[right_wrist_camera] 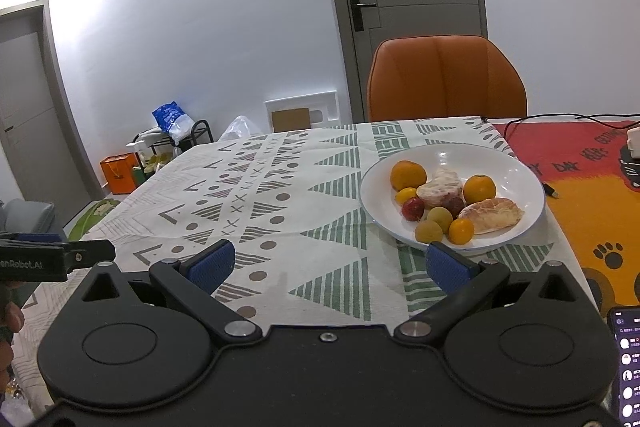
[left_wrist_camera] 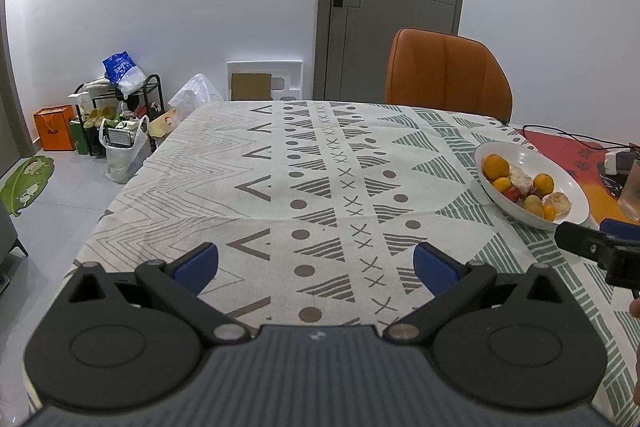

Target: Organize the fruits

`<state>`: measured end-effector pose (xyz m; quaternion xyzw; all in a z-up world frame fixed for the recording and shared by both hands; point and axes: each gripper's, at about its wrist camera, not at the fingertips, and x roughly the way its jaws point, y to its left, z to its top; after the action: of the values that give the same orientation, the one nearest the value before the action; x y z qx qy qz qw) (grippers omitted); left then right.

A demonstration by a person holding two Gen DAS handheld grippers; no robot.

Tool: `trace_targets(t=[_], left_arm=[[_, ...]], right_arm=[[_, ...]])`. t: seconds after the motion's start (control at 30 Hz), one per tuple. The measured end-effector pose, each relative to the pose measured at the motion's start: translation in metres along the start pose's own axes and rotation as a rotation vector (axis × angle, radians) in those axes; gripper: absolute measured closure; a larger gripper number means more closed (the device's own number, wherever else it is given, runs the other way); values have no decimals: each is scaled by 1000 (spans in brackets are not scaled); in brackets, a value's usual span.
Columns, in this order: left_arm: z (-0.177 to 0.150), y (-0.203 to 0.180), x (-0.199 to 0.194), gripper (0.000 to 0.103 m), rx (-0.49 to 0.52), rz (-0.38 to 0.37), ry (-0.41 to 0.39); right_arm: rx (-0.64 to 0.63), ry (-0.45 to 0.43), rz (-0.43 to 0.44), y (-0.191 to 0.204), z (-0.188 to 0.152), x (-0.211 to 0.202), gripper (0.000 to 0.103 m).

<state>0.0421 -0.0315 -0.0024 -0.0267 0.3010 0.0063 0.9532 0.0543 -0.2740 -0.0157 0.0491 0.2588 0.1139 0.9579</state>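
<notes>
A white bowl [right_wrist_camera: 516,171] holds several fruits: oranges [right_wrist_camera: 408,175], small yellow-green fruits [right_wrist_camera: 429,231], a red one [right_wrist_camera: 413,209] and peeled citrus pieces [right_wrist_camera: 492,213]. It stands on the patterned tablecloth, right of centre in the right wrist view and at the far right in the left wrist view [left_wrist_camera: 568,179]. My right gripper [right_wrist_camera: 330,265] is open and empty, just short of the bowl's near rim. My left gripper [left_wrist_camera: 316,263] is open and empty over bare cloth, left of the bowl. The right gripper's finger shows at the left wrist view's right edge [left_wrist_camera: 588,243].
An orange chair [right_wrist_camera: 446,79] stands at the table's far side. A red-orange mat [right_wrist_camera: 588,187] with a black cable [right_wrist_camera: 552,117] lies right of the bowl. A phone [right_wrist_camera: 626,359] sits at the near right. Bags and a shoe rack [left_wrist_camera: 120,111] stand on the floor at left.
</notes>
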Motion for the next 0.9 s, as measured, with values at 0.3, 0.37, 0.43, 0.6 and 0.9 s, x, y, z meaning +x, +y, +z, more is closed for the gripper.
trace_targets(t=[0.3,0.37,0.43,0.6,0.9], left_arm=[[2,-1,1,0,-2,-4,3],[3,-1,2,0,-1,-6,4],[3,-2,2,0,1,-9,6],[3,-2,3,0,1,-10,8],[3,-3,5,0,0,-13,11]], right_arm=[[5,-1,-5,-3,1,0,0],[7,-2,-5,-4,1,0,0],[8,-1,-6,-5,0,0,0],[8,-1,-6,-6,0,0,0],[15,-3,-7,-9,0,1,0]])
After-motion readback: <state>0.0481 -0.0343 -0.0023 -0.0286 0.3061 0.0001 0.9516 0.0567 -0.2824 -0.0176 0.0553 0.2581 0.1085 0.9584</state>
